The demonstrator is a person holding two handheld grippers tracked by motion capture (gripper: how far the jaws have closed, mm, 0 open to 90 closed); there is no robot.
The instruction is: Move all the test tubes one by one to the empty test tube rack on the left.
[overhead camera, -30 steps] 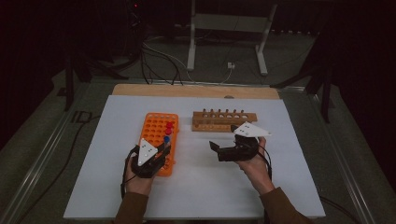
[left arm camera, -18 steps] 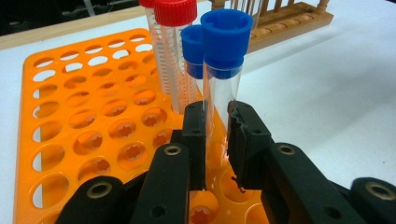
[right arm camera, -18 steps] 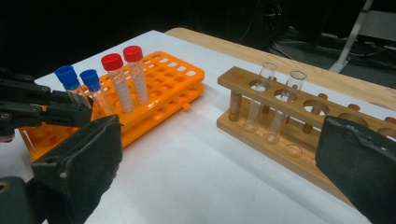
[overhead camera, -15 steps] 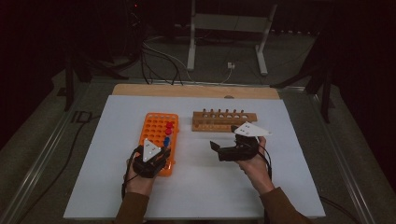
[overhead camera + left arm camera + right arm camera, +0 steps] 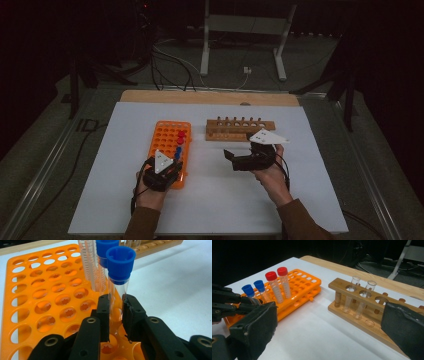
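Black left hand-held gripper (image 5: 116,315) clamps a blue-capped tube (image 5: 119,277), hiding its lower end; right hand-held gripper (image 5: 329,340) gapes empty.

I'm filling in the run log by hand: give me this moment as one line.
left gripper: shut on blue-capped tube in orange rack | right gripper: open, empty, facing wooden rack | red-capped tubes: racked
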